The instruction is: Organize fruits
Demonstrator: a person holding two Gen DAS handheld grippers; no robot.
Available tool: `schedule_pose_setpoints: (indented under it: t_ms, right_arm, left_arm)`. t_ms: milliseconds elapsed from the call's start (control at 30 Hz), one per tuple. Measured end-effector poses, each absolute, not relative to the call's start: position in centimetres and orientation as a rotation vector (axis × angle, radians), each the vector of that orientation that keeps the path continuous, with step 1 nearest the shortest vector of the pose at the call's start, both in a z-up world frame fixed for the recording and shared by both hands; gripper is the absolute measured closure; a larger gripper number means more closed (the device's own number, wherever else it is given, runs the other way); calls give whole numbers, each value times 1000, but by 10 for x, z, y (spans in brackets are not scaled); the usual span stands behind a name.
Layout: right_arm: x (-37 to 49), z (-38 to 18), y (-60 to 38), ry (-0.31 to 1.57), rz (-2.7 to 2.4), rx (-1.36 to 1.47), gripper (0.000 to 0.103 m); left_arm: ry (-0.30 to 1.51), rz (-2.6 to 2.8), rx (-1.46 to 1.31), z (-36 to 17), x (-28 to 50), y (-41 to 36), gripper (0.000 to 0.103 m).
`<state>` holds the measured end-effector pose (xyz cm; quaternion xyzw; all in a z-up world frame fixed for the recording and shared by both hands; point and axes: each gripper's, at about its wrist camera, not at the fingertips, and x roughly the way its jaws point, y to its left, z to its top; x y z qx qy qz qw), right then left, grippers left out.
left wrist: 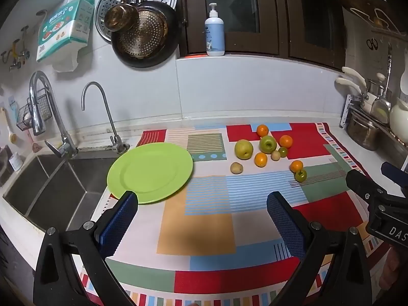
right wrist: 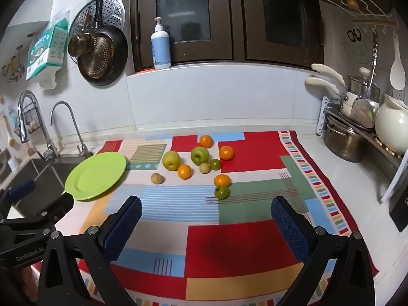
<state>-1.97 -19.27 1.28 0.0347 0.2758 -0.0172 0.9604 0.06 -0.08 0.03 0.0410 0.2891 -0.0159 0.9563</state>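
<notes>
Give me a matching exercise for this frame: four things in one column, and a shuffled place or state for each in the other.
Things:
1. green plate
2. pump bottle
3. right gripper
4. green apple

Places or states:
A. on the window ledge
B. among the oranges on the patterned cloth
C. empty, beside the sink
D. fingers wide open, nothing between them

Pairs: 1-C, 2-A, 3-D, 4-B
</notes>
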Motion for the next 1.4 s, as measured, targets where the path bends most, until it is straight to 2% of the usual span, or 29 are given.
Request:
schedule_pose_setpoints:
  t_ms: [1400]
  right_arm:
    - [-13, 18, -190, 544, -28, 69, 1]
  left_arm:
    - [540, -56, 65, 14, 4, 4, 0]
